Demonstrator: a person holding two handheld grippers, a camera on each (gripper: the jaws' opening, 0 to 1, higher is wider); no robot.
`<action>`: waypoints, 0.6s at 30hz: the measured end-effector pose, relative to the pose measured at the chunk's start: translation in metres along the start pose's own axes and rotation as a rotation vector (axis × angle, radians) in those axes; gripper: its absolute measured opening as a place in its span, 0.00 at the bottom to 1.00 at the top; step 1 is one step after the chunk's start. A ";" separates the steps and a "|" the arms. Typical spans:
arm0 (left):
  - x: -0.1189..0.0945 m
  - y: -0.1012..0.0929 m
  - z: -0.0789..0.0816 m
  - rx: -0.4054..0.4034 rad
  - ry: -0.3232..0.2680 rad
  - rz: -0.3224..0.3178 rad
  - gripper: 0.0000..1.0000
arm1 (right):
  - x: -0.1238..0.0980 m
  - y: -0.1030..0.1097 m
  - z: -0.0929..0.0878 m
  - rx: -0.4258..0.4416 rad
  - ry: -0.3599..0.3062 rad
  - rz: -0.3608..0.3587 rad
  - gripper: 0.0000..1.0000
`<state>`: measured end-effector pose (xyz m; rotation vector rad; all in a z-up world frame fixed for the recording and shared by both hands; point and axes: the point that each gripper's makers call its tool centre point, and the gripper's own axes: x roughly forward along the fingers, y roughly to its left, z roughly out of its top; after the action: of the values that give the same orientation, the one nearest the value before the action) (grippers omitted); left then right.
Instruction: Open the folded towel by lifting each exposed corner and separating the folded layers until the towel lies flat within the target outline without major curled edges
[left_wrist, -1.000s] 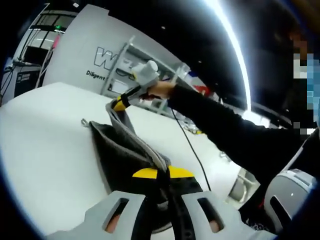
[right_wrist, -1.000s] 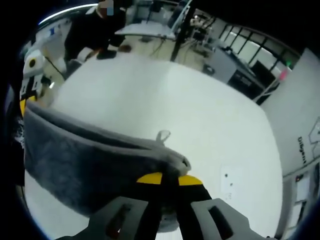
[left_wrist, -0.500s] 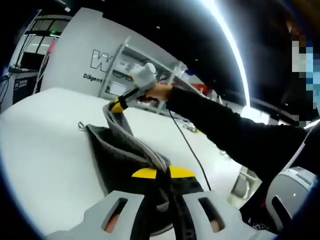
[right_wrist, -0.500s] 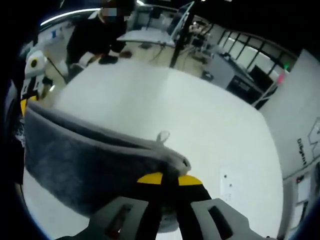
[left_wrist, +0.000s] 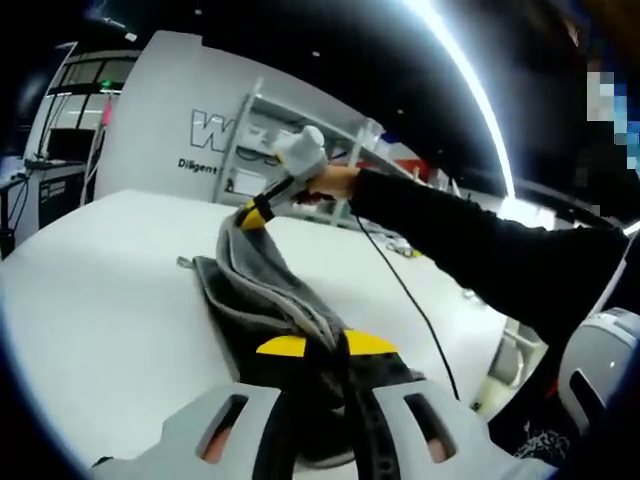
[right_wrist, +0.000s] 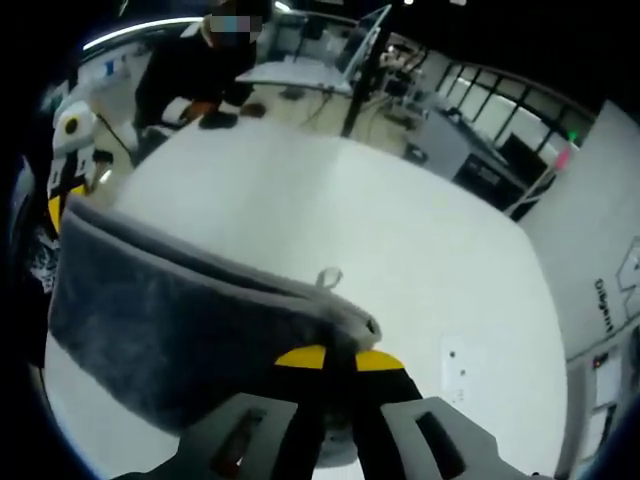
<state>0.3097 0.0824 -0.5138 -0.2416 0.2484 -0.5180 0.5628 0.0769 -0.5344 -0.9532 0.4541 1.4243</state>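
The left gripper (left_wrist: 326, 345) pinches one edge of the grey towel (left_wrist: 262, 290), which hangs stretched above the white table (left_wrist: 110, 290). Further along the towel, the right gripper (right_wrist: 338, 358) has its jaws pressed together on another edge.
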 end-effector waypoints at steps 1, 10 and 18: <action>0.000 0.002 0.000 0.004 -0.001 0.007 0.11 | 0.000 0.000 0.000 0.000 0.000 -0.001 0.02; -0.004 0.014 -0.004 0.003 0.002 0.044 0.12 | 0.005 -0.003 -0.002 -0.002 0.001 0.004 0.02; -0.007 0.021 -0.015 -0.043 0.018 0.056 0.10 | 0.015 0.001 0.004 -0.023 0.000 0.019 0.02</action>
<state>0.3091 0.1015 -0.5329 -0.2713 0.2837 -0.4599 0.5630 0.0895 -0.5438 -0.9701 0.4483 1.4494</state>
